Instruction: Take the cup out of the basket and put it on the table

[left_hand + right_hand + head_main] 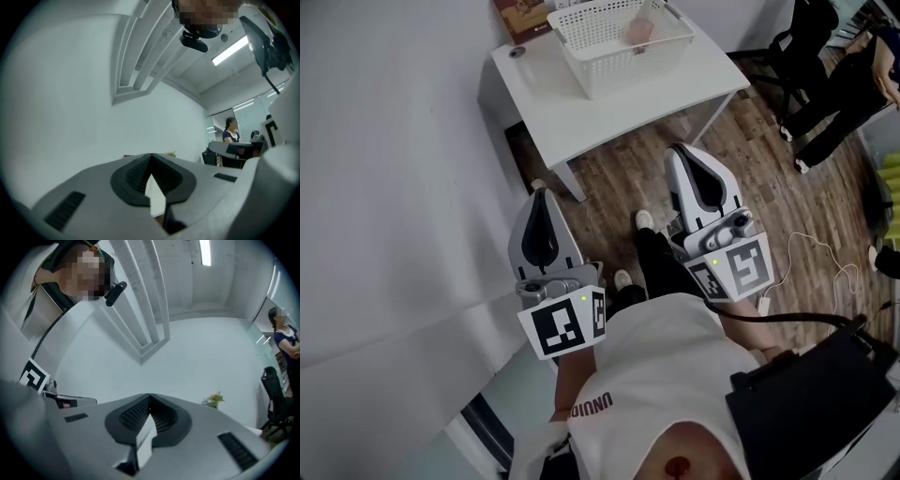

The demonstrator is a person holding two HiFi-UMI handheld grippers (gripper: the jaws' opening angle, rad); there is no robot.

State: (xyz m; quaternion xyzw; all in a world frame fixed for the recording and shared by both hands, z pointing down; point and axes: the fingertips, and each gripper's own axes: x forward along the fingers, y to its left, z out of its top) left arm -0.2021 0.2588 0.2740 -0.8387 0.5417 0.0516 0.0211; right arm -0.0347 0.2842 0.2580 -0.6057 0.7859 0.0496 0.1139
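The pink cup (pixel 639 30) lies inside the white lattice basket (pixel 617 81), toward its far right corner. The basket stands on the far part of a white table (pixel 675 92), well apart from both grippers. A brown box (pixel 523 17) sits at the table's far left edge, just left of the basket, and a small dark round thing (pixel 517 52) lies near the left corner; what it is cannot be told.

The left gripper (pixel 542 199) and the right gripper (pixel 678 153) are held close to the person's body over the wooden floor (pixel 609 187), on the near side of the table, both pointing toward it. Each gripper's own view shows its jaws pressed together at the tips, with nothing between them.

A white cable (pixel 825 262) trails on the floor at the right, and another person in dark clothes (pixel 839 84) is at the far right.
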